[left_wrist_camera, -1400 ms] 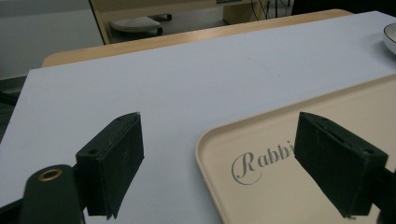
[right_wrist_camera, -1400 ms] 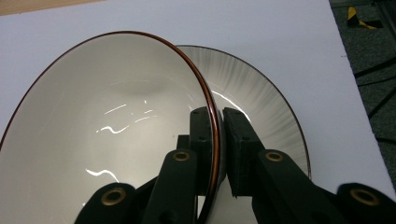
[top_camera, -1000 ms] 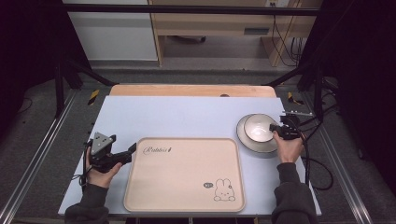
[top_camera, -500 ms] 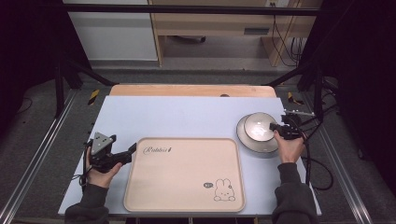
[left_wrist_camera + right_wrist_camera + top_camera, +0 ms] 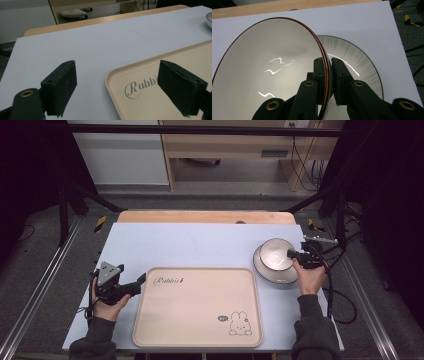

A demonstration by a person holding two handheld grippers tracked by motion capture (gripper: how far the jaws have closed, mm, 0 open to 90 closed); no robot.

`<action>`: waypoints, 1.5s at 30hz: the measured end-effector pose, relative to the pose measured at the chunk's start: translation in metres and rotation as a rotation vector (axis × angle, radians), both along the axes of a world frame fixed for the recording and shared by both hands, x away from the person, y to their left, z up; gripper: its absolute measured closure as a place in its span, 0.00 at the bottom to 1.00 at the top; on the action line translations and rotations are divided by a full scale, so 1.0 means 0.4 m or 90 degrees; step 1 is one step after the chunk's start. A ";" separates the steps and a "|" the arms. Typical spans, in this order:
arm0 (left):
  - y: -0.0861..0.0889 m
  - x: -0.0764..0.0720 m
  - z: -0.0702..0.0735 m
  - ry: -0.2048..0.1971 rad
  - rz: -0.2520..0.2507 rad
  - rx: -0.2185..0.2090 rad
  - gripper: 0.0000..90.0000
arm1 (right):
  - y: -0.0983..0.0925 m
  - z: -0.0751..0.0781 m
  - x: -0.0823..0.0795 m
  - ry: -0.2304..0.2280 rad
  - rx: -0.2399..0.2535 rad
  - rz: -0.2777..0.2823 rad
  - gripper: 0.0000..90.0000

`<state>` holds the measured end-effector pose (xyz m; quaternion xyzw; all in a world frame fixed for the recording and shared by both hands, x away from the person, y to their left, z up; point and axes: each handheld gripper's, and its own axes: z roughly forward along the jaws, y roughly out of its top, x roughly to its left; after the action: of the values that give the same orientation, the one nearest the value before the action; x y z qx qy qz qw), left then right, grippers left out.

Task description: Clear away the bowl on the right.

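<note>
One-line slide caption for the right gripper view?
Right gripper clamps the brown-edged rim of a white bowl, one jaw inside and one outside, above a ribbed plate.

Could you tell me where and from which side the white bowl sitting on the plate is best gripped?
Grip the bowl by its thin brown-edged rim, on the side nearest the table's right edge, one jaw inside the wall and one outside. The wall there is thin enough to pinch, while the round body is probably too wide. The right gripper is shut on it that way, above the plate.
</note>
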<state>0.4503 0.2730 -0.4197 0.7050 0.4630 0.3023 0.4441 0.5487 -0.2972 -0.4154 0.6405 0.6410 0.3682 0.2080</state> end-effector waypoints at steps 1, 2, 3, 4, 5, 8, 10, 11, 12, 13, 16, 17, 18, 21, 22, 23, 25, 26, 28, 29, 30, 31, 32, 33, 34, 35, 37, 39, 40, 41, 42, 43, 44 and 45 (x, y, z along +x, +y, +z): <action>0.000 0.000 0.000 0.000 0.000 0.000 0.17 | 0.000 0.000 0.000 0.000 0.000 0.000 0.92; 0.000 0.000 0.000 0.001 -0.001 0.000 0.17 | 0.003 0.005 -0.002 -0.001 0.005 0.001 0.92; 0.000 0.000 0.000 0.001 -0.001 0.000 0.17 | 0.003 0.005 -0.002 -0.001 0.005 0.001 0.92; 0.000 0.000 0.000 0.001 -0.001 0.001 0.17 | 0.005 0.010 -0.005 -0.008 0.005 0.006 0.92; -0.001 0.000 0.000 0.001 -0.001 0.001 0.17 | 0.008 0.013 -0.006 -0.006 0.012 0.004 0.92; -0.001 0.000 0.000 0.000 -0.001 0.003 0.17 | 0.007 0.017 -0.009 -0.013 0.005 0.012 0.92; -0.001 0.000 0.000 0.000 -0.001 0.002 0.17 | 0.011 0.022 -0.012 -0.014 0.012 0.013 0.92; -0.001 0.001 0.000 0.001 -0.001 0.003 0.17 | 0.011 0.024 -0.013 -0.018 0.011 0.017 0.92; -0.001 0.001 0.000 0.001 -0.001 0.003 0.17 | 0.013 0.027 -0.014 -0.021 0.011 0.018 0.92; -0.001 0.001 0.000 0.001 -0.001 0.002 0.17 | 0.013 0.028 -0.015 -0.024 0.008 0.022 0.92; 0.000 0.001 0.000 0.002 0.000 0.001 0.17 | 0.020 0.039 -0.020 -0.030 0.015 0.031 0.92; 0.000 0.001 0.000 0.002 0.000 0.001 0.17 | 0.020 0.039 -0.020 -0.030 0.015 0.031 0.92; 0.000 0.001 0.000 0.001 -0.001 0.001 0.17 | 0.021 0.040 -0.021 -0.033 0.014 0.035 0.92; -0.001 0.001 0.001 0.001 -0.001 0.001 0.17 | 0.033 0.050 -0.027 -0.037 0.015 0.044 0.92; -0.001 0.001 0.001 0.001 -0.001 0.001 0.17 | 0.033 0.050 -0.027 -0.037 0.015 0.044 0.92; -0.001 0.001 0.001 0.000 0.000 0.000 0.17 | 0.039 0.056 -0.030 -0.042 0.017 0.052 0.92; 0.000 0.000 0.002 0.001 0.000 0.001 0.17 | 0.045 0.062 -0.033 -0.046 0.017 0.060 0.92; 0.001 0.001 0.003 0.000 -0.001 0.002 0.17 | 0.049 0.065 -0.035 -0.048 0.017 0.065 0.92; 0.001 0.000 0.003 0.000 -0.001 0.003 0.17 | 0.055 0.071 -0.038 -0.051 0.019 0.072 0.92; 0.001 0.000 0.003 0.000 -0.001 0.003 0.17 | 0.055 0.071 -0.038 -0.051 0.019 0.072 0.92; 0.001 0.000 0.003 0.000 0.000 0.004 0.17 | 0.058 0.074 -0.039 -0.054 0.020 0.077 0.92; 0.001 0.000 0.003 -0.001 0.001 0.001 0.17 | 0.067 0.081 -0.043 -0.060 0.021 0.084 0.92; 0.001 0.000 0.003 -0.001 0.001 0.001 0.17 | 0.070 0.083 -0.045 -0.060 0.021 0.085 0.92; 0.001 0.000 0.003 -0.002 0.001 0.000 0.17 | 0.070 0.083 -0.045 -0.060 0.021 0.085 0.92; 0.000 0.000 0.004 -0.003 0.000 0.000 0.17 | 0.075 0.088 -0.047 -0.067 0.019 0.094 0.92; 0.000 0.000 0.004 -0.003 0.000 0.000 0.17 | 0.075 0.088 -0.047 -0.067 0.019 0.094 0.92; 0.000 0.000 0.005 -0.003 0.000 0.000 0.17 | 0.081 0.092 -0.051 -0.069 0.019 0.099 0.92; 0.000 0.000 0.005 -0.003 0.000 0.000 0.17 | 0.087 0.096 -0.054 -0.070 0.017 0.104 0.92; 0.000 0.000 0.005 -0.003 0.000 0.001 0.17 | 0.089 0.097 -0.054 -0.073 0.015 0.109 0.92; 0.000 0.000 0.004 -0.003 -0.001 0.001 0.17 | 0.096 0.100 -0.056 -0.073 0.016 0.114 0.92; 0.000 -0.001 0.005 -0.004 -0.002 0.001 0.17 | 0.099 0.102 -0.057 -0.074 0.017 0.117 0.92; 0.000 -0.001 0.005 -0.004 -0.002 0.001 0.17 | 0.099 0.102 -0.057 -0.074 0.017 0.117 0.92; 0.000 -0.001 0.005 -0.004 -0.002 0.001 0.17 | 0.105 0.106 -0.060 -0.076 0.019 0.124 0.92; 0.000 -0.002 0.005 -0.004 -0.003 0.001 0.17 | 0.109 0.109 -0.062 -0.078 0.020 0.126 0.92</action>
<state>0.4496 0.2729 -0.4176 0.7054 0.4600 0.3036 0.4456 0.5239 -0.2535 -0.3719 0.5534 0.6817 0.4351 0.1994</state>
